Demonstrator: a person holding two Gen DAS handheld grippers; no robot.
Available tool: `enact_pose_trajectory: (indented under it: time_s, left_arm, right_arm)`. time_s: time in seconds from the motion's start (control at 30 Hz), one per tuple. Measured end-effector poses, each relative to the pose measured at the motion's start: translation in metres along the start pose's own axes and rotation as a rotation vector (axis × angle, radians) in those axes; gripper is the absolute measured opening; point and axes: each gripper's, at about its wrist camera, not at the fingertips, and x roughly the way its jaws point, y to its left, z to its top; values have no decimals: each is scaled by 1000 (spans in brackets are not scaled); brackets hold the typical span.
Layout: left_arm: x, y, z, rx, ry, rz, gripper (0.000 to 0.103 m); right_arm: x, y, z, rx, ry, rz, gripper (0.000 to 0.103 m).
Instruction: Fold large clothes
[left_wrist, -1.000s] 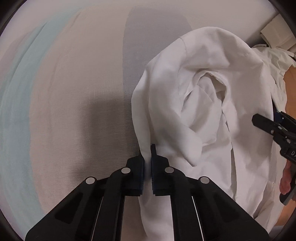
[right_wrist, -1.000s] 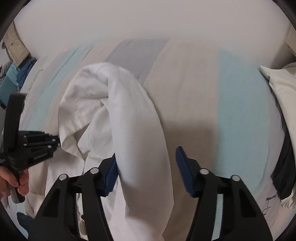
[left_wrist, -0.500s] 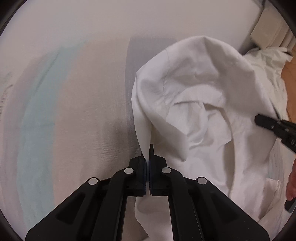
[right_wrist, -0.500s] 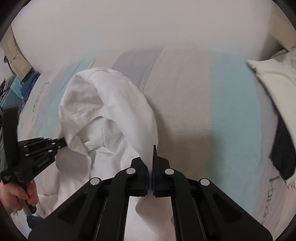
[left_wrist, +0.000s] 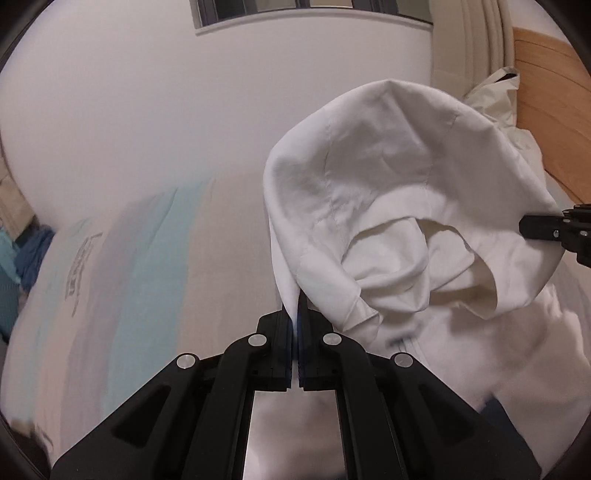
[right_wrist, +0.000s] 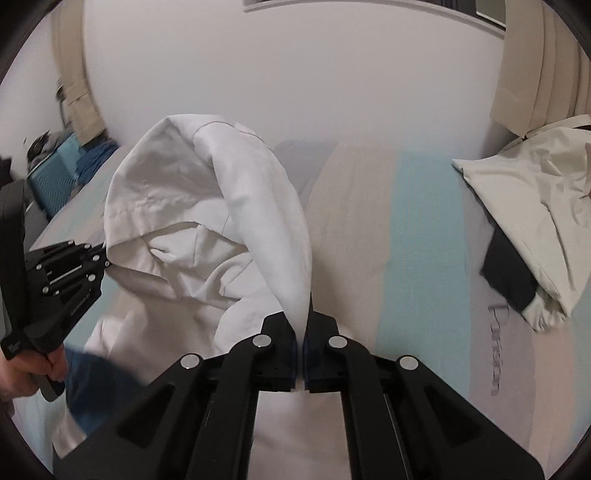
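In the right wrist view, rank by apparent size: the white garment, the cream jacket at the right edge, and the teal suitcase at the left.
1. white garment
2. cream jacket, partly cut off by the frame edge
3. teal suitcase, farther away and partly hidden, so its true size is unsure

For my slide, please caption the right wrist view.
Right gripper pinches a white garment above the striped bed.

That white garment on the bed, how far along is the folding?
Early. Done: both grippers have a hold, the left gripper and the right gripper each shut on an edge of the white garment. In hand: it hangs bunched between them above the striped bedsheet. Left: spreading it flat and making every fold; no neat fold shows.
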Motion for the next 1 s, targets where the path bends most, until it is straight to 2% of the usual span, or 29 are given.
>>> enact_pose_trajectory:
  time_s: [0.2,0.23,0.3,0.5,0.57,0.6,0.63,0.67,0.7,0.73,0.77,0.9,1.0]
  left_arm:
    - [-57,-18,-59,-46,55,3,1]
    - [-50,-15,-72,-49,67,0,1]
    - [-62,-19,-87,-50,88,-1,1]
    - [-51,-61,-144,-36,160,-12,1]
    - [-44,-68,-154,-24,194,-25,6]
    - [-44,-66,-156,-29,200,-30,14]
    - [-47,-64,-159,-39,203,-40,45]
    - [-54,-61,-158,-45,188,-40,66]
    - [-61,-59,-157,-48,160,-41,93]
    - [-75,-55,-157,-41,100,-56,94]
    - [-84,-53,-156,-27,66,-76,96]
    - [-93,-47,-148,32,75,-154,97]
    - [-82,-40,-130,59,89,-217,97]
  right_arm:
    - [-37,29,-60,-1,20,11,1]
    - [-42,35,-72,-5,26,5,1]
    - [-48,44,-92,-10,49,3,1]
    - [-48,44,-148,75,130,-9,1]
    - [-40,40,-163,88,188,-2,5]
    - [-38,38,-168,97,207,-13,5]
    - [-41,37,-172,102,202,-19,8]
    - [-44,38,-173,103,205,-2,16]
    - [-48,39,-174,93,207,10,23]
    - [-55,43,-173,65,200,11,38]
    - [-62,47,-172,34,189,16,45]
    - [-75,60,-168,-60,190,61,45]
    - [-79,66,-155,-150,194,89,45]
